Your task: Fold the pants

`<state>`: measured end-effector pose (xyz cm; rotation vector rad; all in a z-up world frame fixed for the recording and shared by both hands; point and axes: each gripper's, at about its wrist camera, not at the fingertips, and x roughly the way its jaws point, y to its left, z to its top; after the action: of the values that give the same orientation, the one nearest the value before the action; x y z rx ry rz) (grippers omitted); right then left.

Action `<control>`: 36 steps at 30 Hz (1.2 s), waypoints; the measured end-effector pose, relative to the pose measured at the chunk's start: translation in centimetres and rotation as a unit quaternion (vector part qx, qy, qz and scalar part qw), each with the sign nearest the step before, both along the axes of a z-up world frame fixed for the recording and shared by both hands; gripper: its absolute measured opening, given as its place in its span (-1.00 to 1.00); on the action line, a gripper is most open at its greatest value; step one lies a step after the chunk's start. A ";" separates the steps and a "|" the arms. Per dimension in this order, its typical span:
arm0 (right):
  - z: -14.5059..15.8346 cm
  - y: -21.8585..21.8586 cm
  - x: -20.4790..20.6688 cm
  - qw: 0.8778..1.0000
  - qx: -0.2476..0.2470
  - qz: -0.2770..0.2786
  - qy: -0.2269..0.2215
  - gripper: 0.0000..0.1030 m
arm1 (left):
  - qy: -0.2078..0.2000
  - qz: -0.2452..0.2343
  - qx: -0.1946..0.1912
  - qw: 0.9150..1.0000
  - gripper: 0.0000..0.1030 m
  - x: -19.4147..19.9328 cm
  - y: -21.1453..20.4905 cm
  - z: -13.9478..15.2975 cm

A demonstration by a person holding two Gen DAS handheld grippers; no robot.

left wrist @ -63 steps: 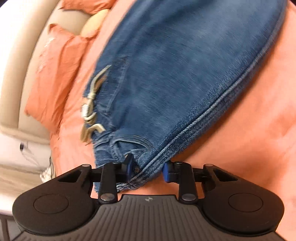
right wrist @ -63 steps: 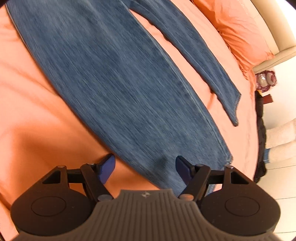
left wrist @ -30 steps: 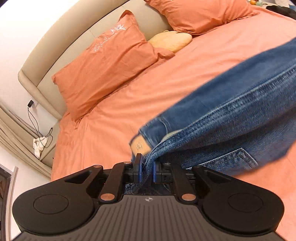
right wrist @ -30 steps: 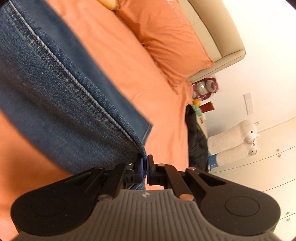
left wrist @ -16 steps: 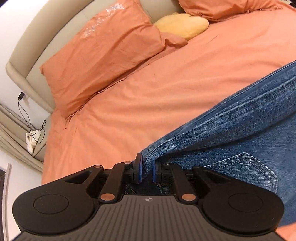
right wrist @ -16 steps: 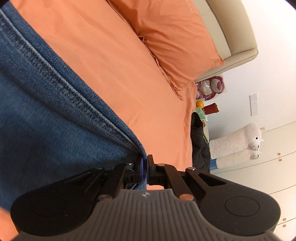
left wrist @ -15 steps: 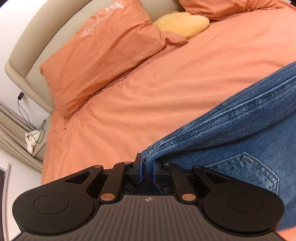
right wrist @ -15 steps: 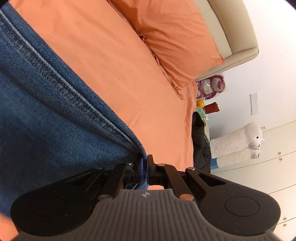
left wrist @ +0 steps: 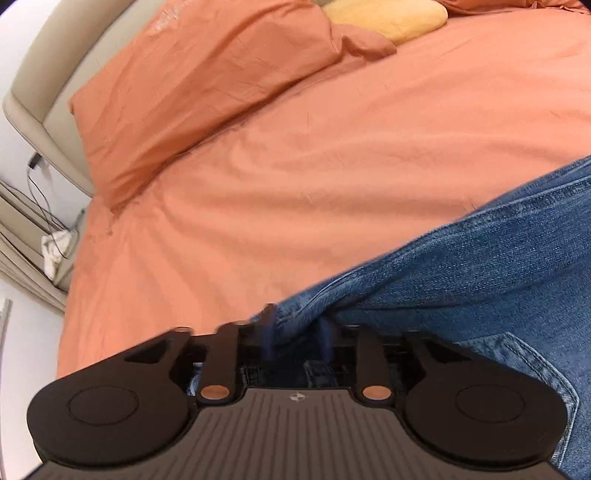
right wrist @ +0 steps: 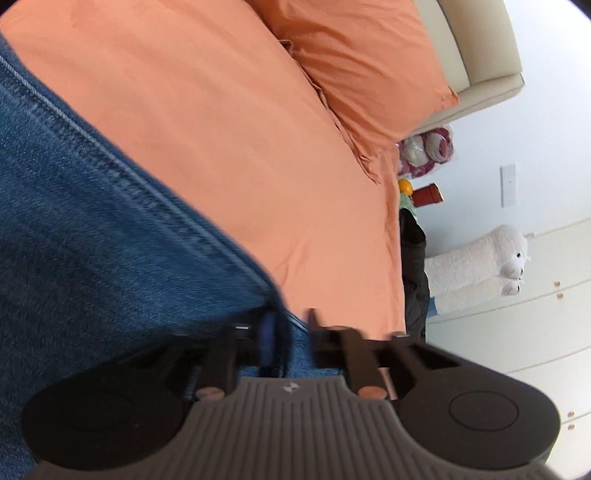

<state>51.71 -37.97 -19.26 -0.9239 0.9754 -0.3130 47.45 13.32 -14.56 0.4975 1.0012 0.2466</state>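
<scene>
The left gripper sits at 6 o'clock in its own view, its blue fingers blurred and standing a little apart, with a fold of the jeans lying between them. Whether the pads press the denim cannot be told through the blur. The jeans spread from the fingers toward 3 and 4 o'clock across the orange bed, a stitched seam running up toward 2 o'clock and a back pocket showing at 4 o'clock. An orange pillow lies at 11 o'clock against a beige headboard, and a yellow cushion rests at 12 o'clock just beside the pillow. Cables hang at 9 o'clock beyond the bed's edge.

In the right wrist view the right gripper is also at 6 o'clock, its fingers parted with a strip of denim in the gap. The jeans fill the area from 8 to 10 o'clock, their seam running diagonally down to the fingers, all lying on the bed. A second orange pillow sits at 1 o'clock against the headboard. At 3 o'clock a white plush toy leans by white cupboards, and a dark garment hangs by the bed's far edge.
</scene>
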 end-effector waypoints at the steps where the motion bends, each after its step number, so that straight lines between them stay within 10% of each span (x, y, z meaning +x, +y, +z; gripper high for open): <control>1: 0.4 0.1 -0.3 1.000 0.002 -0.001 -0.007 0.10 | -0.012 -0.004 0.002 1.000 0.50 0.0 -0.2 0.4; 2: 0.9 0.0 -0.5 1.000 0.010 -0.001 -0.012 0.15 | -0.026 -0.003 0.004 1.000 0.86 -0.3 -0.3 1.0; 11: 7.1 2.0 -6.3 0.986 0.164 -0.014 -0.037 0.23 | -0.061 -0.004 -0.081 0.995 0.85 -6.8 1.3 7.5; 19: 7.4 3.6 -16.2 0.908 0.410 -0.083 -0.033 0.23 | -0.077 0.077 -0.201 0.974 0.79 -15.7 6.5 8.2; 24: 4.2 3.6 -20.7 0.828 0.540 -0.144 -0.046 0.23 | -0.156 0.151 -0.329 0.919 0.77 -20.8 10.8 6.1; 30: -0.1 4.2 -22.9 0.707 0.670 -0.218 -0.059 0.27 | -0.195 0.247 -0.482 0.817 0.77 -22.1 14.2 1.0; 36: -1.5 5.2 -21.2 0.654 0.710 -0.240 -0.099 0.32 | -0.216 0.297 -0.539 0.758 0.77 -19.9 15.5 -3.0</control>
<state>30.47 -32.74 -20.75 0.8342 0.9020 -0.0049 27.57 28.86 -17.52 -0.9330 0.6584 0.2828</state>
